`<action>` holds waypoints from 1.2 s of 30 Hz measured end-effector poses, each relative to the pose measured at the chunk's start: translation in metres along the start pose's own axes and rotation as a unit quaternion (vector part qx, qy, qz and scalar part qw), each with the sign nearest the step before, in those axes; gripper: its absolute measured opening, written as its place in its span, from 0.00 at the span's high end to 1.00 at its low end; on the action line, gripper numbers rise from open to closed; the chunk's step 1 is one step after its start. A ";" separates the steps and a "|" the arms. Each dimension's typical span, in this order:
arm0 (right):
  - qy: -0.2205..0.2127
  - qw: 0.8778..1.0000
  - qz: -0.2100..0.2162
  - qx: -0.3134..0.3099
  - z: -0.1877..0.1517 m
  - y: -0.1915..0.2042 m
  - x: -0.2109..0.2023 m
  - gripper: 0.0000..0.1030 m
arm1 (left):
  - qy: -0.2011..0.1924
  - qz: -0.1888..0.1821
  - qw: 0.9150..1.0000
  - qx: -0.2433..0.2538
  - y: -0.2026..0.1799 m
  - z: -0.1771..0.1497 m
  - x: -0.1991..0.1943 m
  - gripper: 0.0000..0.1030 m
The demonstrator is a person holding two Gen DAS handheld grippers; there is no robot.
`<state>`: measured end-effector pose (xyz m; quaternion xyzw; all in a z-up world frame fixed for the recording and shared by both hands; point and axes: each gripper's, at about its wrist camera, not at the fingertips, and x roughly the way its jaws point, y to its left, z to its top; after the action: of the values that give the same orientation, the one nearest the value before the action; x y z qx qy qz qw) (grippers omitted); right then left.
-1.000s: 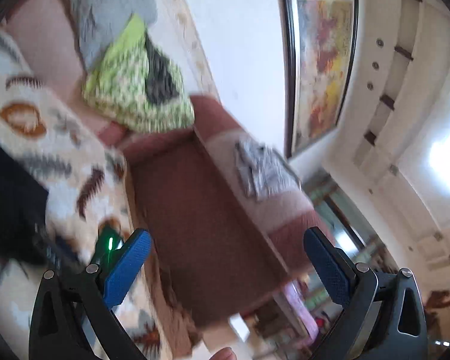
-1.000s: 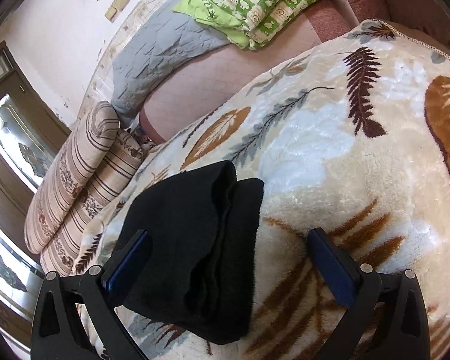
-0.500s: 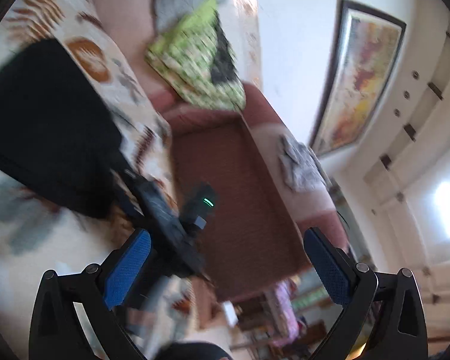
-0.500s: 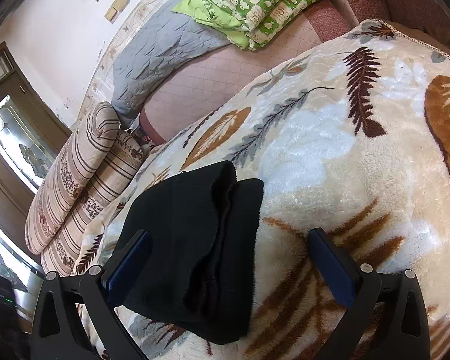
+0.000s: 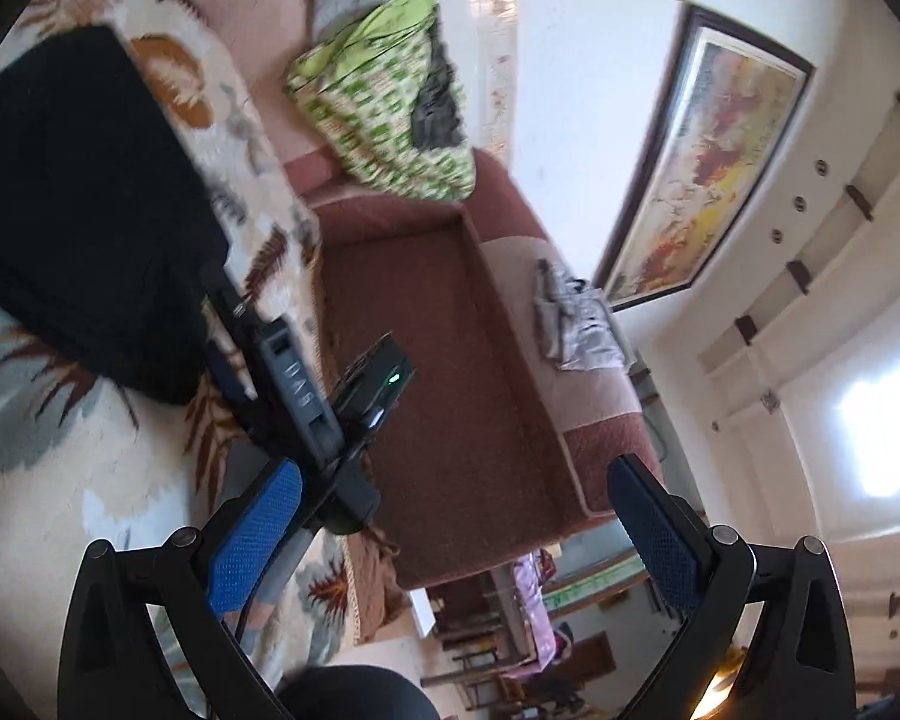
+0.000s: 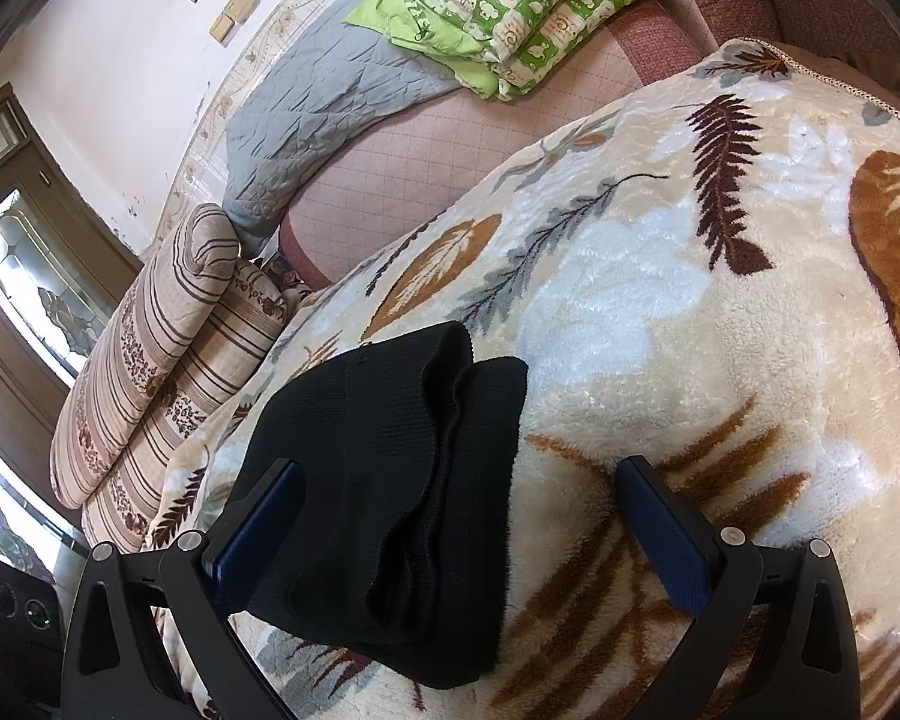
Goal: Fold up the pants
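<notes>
Folded black knit pants (image 6: 390,480) lie as a thick rectangle on a plush leaf-patterned blanket (image 6: 660,300). Right gripper (image 6: 456,516) straddles them, apparently not touching, fingers apart. Left gripper (image 5: 450,540) is raised, fingers apart, empty.

One pair of black pants (image 6: 390,480), folded, lying on one leaf-print blanket (image 6: 660,312). My two grippers: left (image 5: 450,534), right (image 6: 459,522), each with two blue-padded fingers spread apart, both empty. Beyond blanket: one green patterned quilt (image 6: 528,6), one grey quilt (image 6: 330,96), one striped rolled bedding (image 6: 150,348). One framed painting (image 5: 708,174) on wall.
</notes>
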<state>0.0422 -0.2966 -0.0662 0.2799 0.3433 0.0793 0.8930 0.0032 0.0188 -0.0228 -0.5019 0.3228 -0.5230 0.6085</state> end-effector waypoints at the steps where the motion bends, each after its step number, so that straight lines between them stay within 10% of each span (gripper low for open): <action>1: 0.000 1.000 0.000 0.000 0.000 0.000 0.000 0.00 | -0.007 -0.001 1.000 0.009 0.003 0.004 -0.001 0.01; 6: 0.000 1.000 0.000 0.000 0.000 0.000 0.000 0.00 | -0.066 -0.002 0.998 0.003 0.024 0.012 -0.007 0.01; 12: 0.000 1.000 0.000 0.000 0.000 0.000 0.000 0.00 | -0.059 0.009 0.996 0.067 0.011 -0.007 -0.001 0.01; 28: 0.000 1.000 0.001 0.000 0.000 0.000 0.000 0.00 | -0.088 -0.009 0.996 -0.003 0.036 0.007 -0.010 0.01; 32: 0.000 1.000 0.001 0.000 0.000 0.000 0.000 0.00 | -0.043 -0.012 0.999 0.012 0.036 -0.007 0.005 0.01; 36: 0.000 1.000 0.001 0.000 0.000 0.000 0.000 0.00 | -0.097 -0.004 0.995 0.013 0.041 -0.011 -0.002 0.01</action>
<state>0.0419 -0.2969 -0.0666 0.2802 0.3430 0.0798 0.8930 0.0059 0.0154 -0.0655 -0.5441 0.2533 -0.4784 0.6411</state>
